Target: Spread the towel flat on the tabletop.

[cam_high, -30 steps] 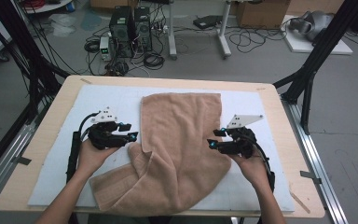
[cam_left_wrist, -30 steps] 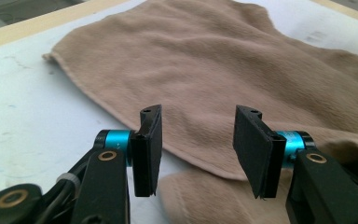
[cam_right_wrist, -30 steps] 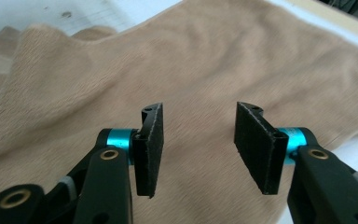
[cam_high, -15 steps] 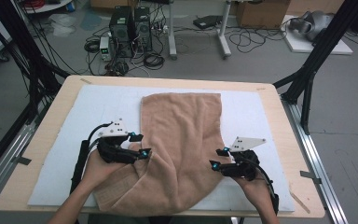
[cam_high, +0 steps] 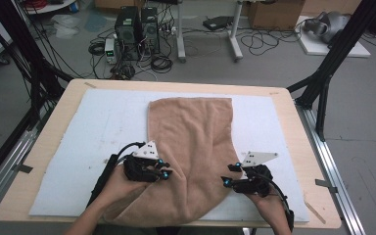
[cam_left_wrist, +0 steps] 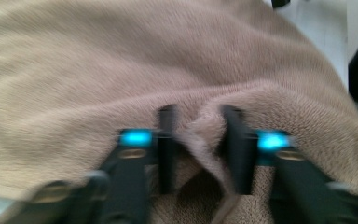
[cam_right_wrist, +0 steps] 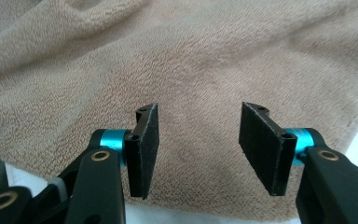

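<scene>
On the white mat (cam_high: 78,147), the left gripper (cam_high: 164,172) has just closed, pinching a ridge of the brown towel (cam_high: 196,142), a fold its own view reveals. The right gripper (cam_high: 227,175), now lower at the towel's right edge, hangs half open, holding nothing.

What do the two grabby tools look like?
Both are black. The left tongs and right tongs have flat black pads on bright blue collars. A grey three-cornered plate sits on top, and a black cable trails behind.

No text, label, brand or number can be read anywhere.
</scene>
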A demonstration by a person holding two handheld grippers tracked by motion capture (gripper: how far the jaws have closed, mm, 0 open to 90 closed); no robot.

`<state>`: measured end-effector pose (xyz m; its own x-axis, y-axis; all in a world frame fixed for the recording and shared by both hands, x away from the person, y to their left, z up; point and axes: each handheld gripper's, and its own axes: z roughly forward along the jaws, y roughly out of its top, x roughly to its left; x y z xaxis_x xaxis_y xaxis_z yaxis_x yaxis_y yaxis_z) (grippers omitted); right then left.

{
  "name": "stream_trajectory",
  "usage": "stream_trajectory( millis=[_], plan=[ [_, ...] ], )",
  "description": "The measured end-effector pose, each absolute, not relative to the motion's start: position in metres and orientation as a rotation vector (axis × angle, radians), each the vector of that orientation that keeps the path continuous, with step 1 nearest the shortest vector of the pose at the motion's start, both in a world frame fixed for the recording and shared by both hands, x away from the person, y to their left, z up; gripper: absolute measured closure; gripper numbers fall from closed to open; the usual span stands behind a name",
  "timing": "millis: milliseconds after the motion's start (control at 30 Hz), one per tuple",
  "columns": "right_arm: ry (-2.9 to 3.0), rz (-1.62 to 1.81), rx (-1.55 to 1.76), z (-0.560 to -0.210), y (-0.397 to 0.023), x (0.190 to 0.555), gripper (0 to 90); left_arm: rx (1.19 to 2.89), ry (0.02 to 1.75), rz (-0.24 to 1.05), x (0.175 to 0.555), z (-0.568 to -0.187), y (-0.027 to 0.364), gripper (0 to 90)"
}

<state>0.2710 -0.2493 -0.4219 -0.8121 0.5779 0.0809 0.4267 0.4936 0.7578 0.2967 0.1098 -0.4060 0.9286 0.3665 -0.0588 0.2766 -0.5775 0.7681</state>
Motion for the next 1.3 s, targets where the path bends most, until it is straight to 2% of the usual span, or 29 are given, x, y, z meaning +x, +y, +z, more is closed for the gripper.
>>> stream_trajectory(
  millis=[133,333,500,833,967,1033,1133,1300],
  plan=[
    [2.586,1.202,0.855,-0.428,-0.246,0.27,46.7,2.186,0.479,0.157,0.298,-0.4,0.122,80.7],
    [2.603,1.195,0.824,-0.427,-0.24,0.269,47.1,2.072,0.637,0.204,0.31,-0.389,0.161,81.1],
    [2.624,1.197,0.812,-0.428,-0.228,0.278,47.7,2.013,0.766,0.297,0.323,-0.385,0.183,81.2],
    [2.604,1.25,0.76,-0.416,-0.214,0.282,47.1,1.973,0.971,0.385,0.36,-0.403,0.199,81.0],
    [2.598,1.241,0.738,-0.413,-0.209,0.281,47.1,1.978,1.021,0.372,0.368,-0.409,0.202,80.4],
    [2.581,1.211,0.73,-0.411,-0.208,0.28,47.0,1.978,1.004,0.367,0.365,-0.407,0.202,78.3],
    [2.548,1.214,0.738,-0.405,-0.214,0.278,47.1,1.958,0.976,0.365,0.358,-0.4,0.205,69.3],
    [2.487,1.258,0.74,-0.386,-0.226,0.272,47.1,1.973,0.932,0.371,0.344,-0.387,0.215,60.0]
  ],
)
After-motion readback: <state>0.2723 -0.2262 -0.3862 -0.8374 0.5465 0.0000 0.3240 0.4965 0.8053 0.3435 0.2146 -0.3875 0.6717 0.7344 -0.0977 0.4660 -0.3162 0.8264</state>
